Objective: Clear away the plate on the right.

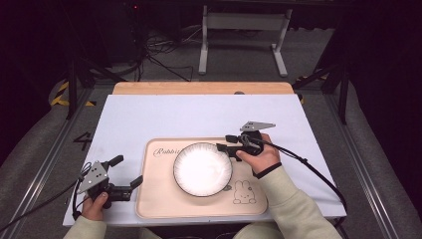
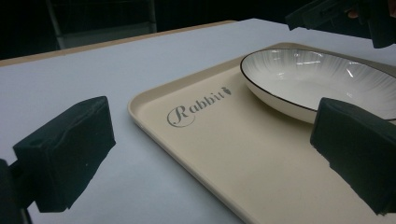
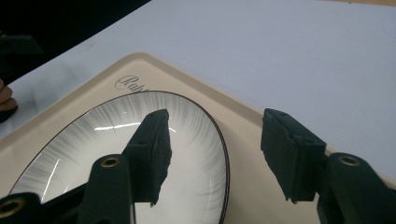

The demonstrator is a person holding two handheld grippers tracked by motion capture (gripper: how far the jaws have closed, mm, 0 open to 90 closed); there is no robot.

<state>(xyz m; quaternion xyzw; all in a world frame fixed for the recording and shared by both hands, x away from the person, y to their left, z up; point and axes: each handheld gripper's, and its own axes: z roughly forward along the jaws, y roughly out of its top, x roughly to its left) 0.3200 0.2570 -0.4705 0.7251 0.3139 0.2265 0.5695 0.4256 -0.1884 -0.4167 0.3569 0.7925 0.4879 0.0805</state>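
Observation:
A white plate (image 1: 202, 168) with a thin dark rim sits in the middle of a beige tray (image 1: 159, 199) marked "Rabbit". My right gripper (image 1: 225, 143) is open at the plate's right edge. In the right gripper view one jaw hangs over the inside of the plate (image 3: 116, 154) and the other over the bare tray (image 3: 243, 140), so the right gripper (image 3: 215, 126) straddles the rim. My left gripper (image 1: 128, 170) is open just left of the tray, holding nothing. The left gripper (image 2: 215, 121) faces the tray (image 2: 233, 158) and plate (image 2: 322, 79).
The tray lies on a pale blue-white mat (image 1: 199, 114) over a wooden table (image 1: 199, 88). A small rabbit drawing (image 1: 242, 191) marks the tray's front right corner. Cables and a white metal stand (image 1: 244, 30) are on the floor beyond the table.

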